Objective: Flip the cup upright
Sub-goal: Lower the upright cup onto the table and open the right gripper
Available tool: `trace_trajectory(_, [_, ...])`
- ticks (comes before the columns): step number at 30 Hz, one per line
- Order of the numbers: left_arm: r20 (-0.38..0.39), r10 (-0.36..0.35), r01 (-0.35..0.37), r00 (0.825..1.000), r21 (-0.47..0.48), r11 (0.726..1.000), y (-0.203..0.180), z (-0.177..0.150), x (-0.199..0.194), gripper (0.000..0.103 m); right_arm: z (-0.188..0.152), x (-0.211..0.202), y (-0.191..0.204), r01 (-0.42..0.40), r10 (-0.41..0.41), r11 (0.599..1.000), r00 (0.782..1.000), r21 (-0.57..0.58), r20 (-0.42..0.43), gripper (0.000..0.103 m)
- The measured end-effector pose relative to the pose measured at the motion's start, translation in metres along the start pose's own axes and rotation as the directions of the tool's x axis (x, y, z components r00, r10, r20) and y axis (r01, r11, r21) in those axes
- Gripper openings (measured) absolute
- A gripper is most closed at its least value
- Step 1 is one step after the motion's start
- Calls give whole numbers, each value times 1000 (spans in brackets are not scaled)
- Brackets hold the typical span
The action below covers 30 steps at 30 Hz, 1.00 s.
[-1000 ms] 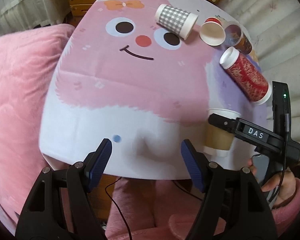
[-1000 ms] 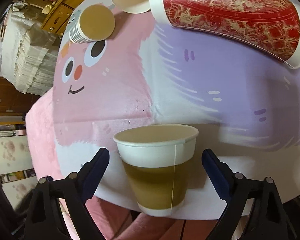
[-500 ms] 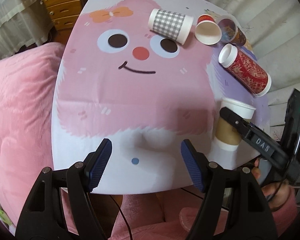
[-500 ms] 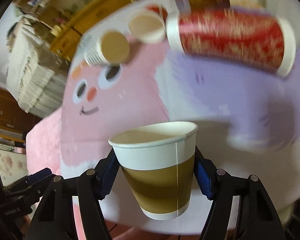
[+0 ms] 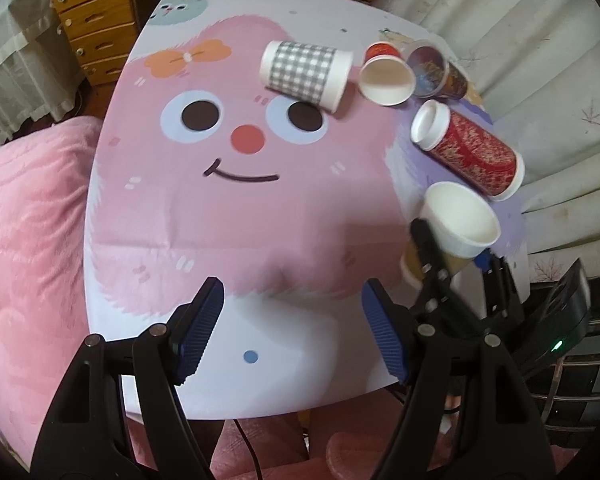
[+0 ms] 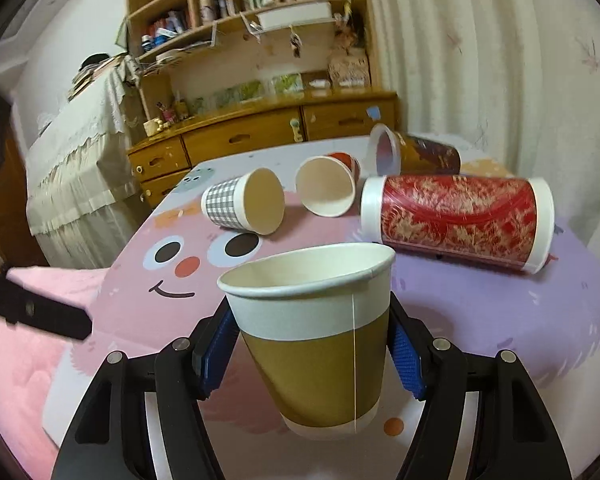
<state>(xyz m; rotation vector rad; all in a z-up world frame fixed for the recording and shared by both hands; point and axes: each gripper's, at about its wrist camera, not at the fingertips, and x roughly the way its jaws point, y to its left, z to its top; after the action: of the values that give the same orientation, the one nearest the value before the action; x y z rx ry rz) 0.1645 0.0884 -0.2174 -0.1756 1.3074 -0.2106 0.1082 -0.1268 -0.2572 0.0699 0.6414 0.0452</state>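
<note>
A brown and white paper cup [image 6: 316, 332] is held mouth up, lifted above the table, by my right gripper [image 6: 312, 354], which is shut on its sides. In the left wrist view the same cup [image 5: 458, 224] and right gripper [image 5: 456, 264] are at the table's right edge. My left gripper [image 5: 292, 332] is open and empty over the table's near edge. Several cups lie on their sides at the far right: a grey checked cup [image 5: 306, 74], a white cup [image 5: 386, 80], a red patterned tall cup [image 5: 470, 152] and a dark printed clear cup [image 5: 436, 68].
The table [image 5: 148, 208] has a pink cartoon-face cloth. A pink blanket [image 5: 24, 240] lies to the left. Wooden drawers [image 5: 96, 12] stand behind, a curtain [image 5: 540, 40] to the right. A black device with a green light [image 5: 556, 332] is at the lower right.
My right gripper closed on the brown and white cup, lifted it off the table and tilted to level. My left gripper rose and pulled back, staying open.
</note>
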Motion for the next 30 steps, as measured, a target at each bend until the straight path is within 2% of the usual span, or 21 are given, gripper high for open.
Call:
trace_trajectory(7, [10, -6, 6, 1000, 60, 998, -17, -5, -4, 69, -19, -9, 2, -14, 14, 999, 1000, -32, -9, 70])
trace_trajectory(14, [-16, -22, 23, 1000, 63, 998, -25, -22, -6, 69, -35, -21, -5, -15, 14, 999, 999, -36, -46, 70])
trace_trajectory(15, [-19, -22, 23, 1000, 60, 998, -26, -24, -7, 69, -37, -22, -5, -16, 14, 999, 998, -40, -65, 72])
trace_trajectory(19, [-26, -14, 16, 1000, 50, 999, -29, -31, -16, 69, -40, -31, -7, -31, 22, 998, 990, -62, -141, 92])
trace_trajectory(21, [-24, 1, 0, 1000, 49, 999, -32, -36, -23, 69, -39, -39, -8, -58, 44, 995, 983, -79, -178, 93])
trace_trajectory(23, [-14, 16, -15, 1000, 46, 999, -34, -40, -29, 69, -36, -47, -9, -93, 69, 991, 971, -95, -228, 95])
trace_trajectory(25, [9, 24, -24, 1000, 35, 999, -38, -49, -38, 69, -32, -56, -11, -144, 109, 985, 949, -98, -297, 96])
trace_trajectory(30, [84, 63, -65, 994, 19, 998, -54, -70, -62, 69, -21, -86, -25, -242, 171, 966, 869, -97, -464, 99])
